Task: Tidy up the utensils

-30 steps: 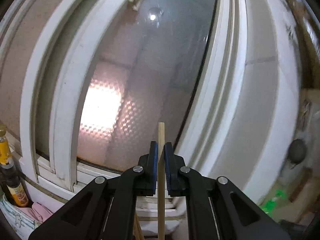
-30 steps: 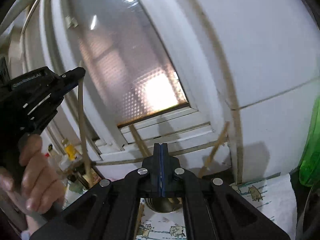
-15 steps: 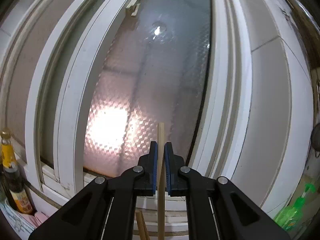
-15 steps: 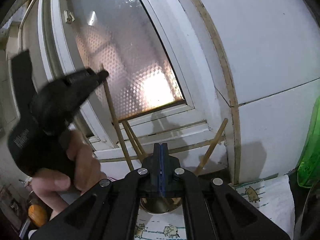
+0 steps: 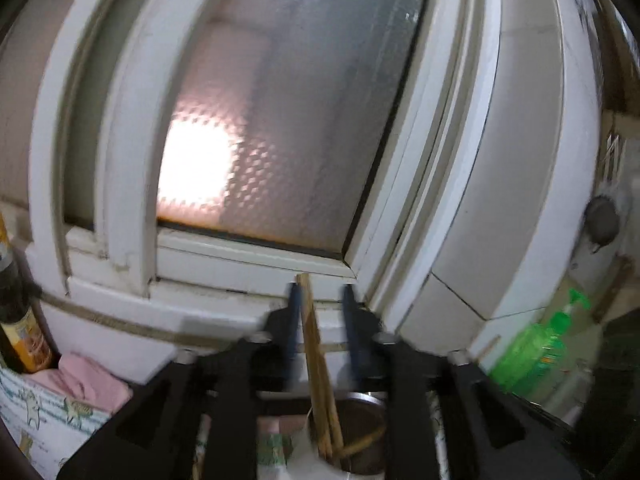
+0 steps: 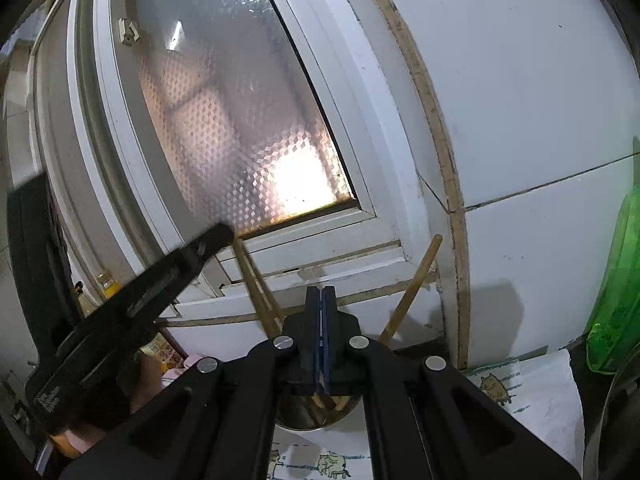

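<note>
Your left gripper [image 5: 319,322] has just been opening, jaws spread, with the chopstick [image 5: 314,364] loose between them and leaning into the metal cup [image 5: 362,436], so it joins the others there. Your right gripper [image 6: 320,336], pressed together and empty, waits just in front of the cup.

Frosted window [image 5: 280,120], perhaps green bottle [image 5: 532,348]
</note>
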`<move>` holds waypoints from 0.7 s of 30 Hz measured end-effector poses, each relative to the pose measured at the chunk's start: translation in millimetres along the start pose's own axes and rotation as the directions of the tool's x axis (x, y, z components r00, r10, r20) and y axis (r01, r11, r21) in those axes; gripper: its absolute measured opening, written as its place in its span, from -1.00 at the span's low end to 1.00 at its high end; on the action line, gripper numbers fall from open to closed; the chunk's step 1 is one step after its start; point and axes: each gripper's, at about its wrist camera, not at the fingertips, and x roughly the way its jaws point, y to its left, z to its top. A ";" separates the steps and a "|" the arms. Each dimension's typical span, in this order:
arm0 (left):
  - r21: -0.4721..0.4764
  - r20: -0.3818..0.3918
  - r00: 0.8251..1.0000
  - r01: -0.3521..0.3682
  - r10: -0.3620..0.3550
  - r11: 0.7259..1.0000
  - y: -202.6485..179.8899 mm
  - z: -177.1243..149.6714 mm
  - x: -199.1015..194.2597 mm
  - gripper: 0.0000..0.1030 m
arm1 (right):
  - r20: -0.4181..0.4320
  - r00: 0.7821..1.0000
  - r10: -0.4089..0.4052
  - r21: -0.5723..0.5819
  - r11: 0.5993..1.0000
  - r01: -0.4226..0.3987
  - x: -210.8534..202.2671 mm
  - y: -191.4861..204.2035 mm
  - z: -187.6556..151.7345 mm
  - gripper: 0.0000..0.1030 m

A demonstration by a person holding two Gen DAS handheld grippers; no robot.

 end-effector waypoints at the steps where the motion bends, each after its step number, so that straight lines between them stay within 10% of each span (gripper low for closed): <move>1: 0.003 0.012 1.000 -0.007 0.007 1.000 2.4 -0.2 -11.9 -0.20 | 0.000 1.000 0.008 -0.001 1.000 -0.008 0.1 1.2 -0.1 -0.97; 6: 0.118 0.052 0.983 -0.181 0.176 0.976 21.1 -13.6 -61.5 0.52 | -0.001 1.000 0.009 -0.031 0.999 -0.009 1.9 12.4 -5.1 -0.78; 10: 0.106 -0.007 0.952 -0.305 0.307 0.947 56.3 -32.4 -68.3 0.56 | -0.008 1.000 0.009 -0.049 0.999 -0.009 4.4 20.2 -9.5 -0.66; 15: -0.130 -0.185 0.953 -0.265 0.239 0.955 133.6 -57.0 -44.2 0.56 | -0.012 1.000 0.003 -0.105 0.994 -0.005 8.0 37.6 -18.9 -0.54; 21: -0.335 -0.386 0.920 -0.213 0.073 0.918 184.3 -99.1 -2.4 0.09 | -0.048 0.999 -0.007 -0.159 0.987 -0.001 18.5 54.0 -31.9 -0.54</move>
